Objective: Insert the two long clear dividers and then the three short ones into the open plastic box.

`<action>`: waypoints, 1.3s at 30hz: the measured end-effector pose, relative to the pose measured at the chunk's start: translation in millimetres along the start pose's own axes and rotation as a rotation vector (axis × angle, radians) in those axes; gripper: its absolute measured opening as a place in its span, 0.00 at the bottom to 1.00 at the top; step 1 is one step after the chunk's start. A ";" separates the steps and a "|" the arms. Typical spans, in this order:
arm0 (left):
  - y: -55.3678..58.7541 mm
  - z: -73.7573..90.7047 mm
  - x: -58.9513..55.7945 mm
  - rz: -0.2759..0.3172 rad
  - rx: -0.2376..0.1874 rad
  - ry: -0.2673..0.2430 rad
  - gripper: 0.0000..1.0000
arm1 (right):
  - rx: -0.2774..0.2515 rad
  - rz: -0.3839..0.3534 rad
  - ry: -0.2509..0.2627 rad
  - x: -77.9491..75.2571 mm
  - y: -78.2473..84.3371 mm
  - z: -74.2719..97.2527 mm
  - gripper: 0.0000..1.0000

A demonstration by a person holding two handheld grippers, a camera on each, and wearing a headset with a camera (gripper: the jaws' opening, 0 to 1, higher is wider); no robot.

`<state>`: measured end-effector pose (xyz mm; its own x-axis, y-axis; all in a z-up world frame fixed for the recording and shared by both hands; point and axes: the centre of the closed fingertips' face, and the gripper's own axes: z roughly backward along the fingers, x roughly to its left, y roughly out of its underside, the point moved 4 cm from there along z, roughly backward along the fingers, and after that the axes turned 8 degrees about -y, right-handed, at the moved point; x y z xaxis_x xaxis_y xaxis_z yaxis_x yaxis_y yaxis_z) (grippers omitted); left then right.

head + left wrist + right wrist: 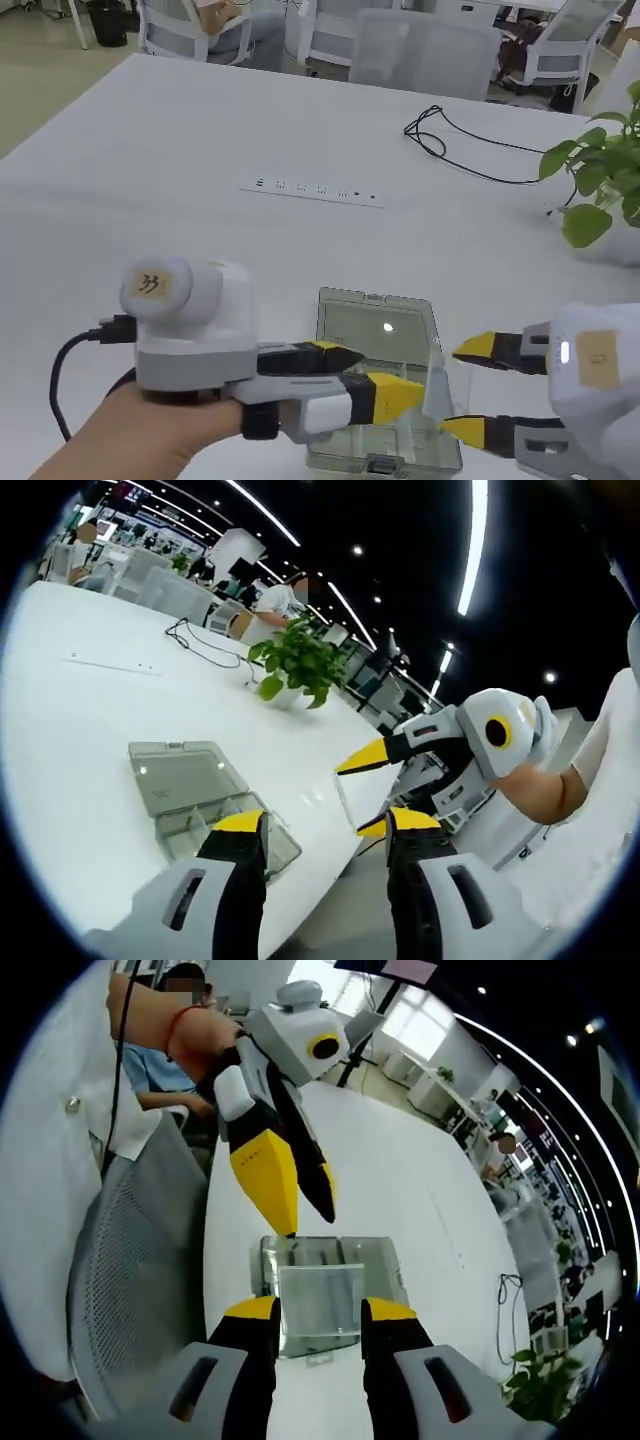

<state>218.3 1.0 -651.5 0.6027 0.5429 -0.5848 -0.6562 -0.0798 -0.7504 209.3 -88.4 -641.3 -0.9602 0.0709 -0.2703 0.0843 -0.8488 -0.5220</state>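
1. Head view: the open plastic box [340, 448] sat at the near edge of the worktop [200, 130], its lid [375, 322] laid flat behind it. The left claw [392, 373] hung over the box, jaws parted, nothing between them. The right claw [450, 390] stood at the box's right side, clamped on a clear divider [434, 372] held upright, likely so it can drop edge-first into the box. Long or short: could not tell.
2. Left gripper view: own jaws spread and empty, box [200, 800] just beyond, probably poised to steady the box or guide the piece.
3. Right gripper view: the divider [320, 1310] spanned both jaws, box directly ahead. Whether any divider already sat inside, could not tell.
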 end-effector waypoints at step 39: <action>13.2 -14.1 -12.6 0.094 0.043 0.073 0.00 | 0.031 0.094 -0.008 7.3 -21.3 -4.5 0.33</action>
<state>208.5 -18.6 -658.4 0.5685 0.4721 -0.6738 -0.7291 -0.0903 -0.6785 201.7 -67.5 -635.8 -0.9506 -0.0139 -0.3101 0.1659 -0.8671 -0.4696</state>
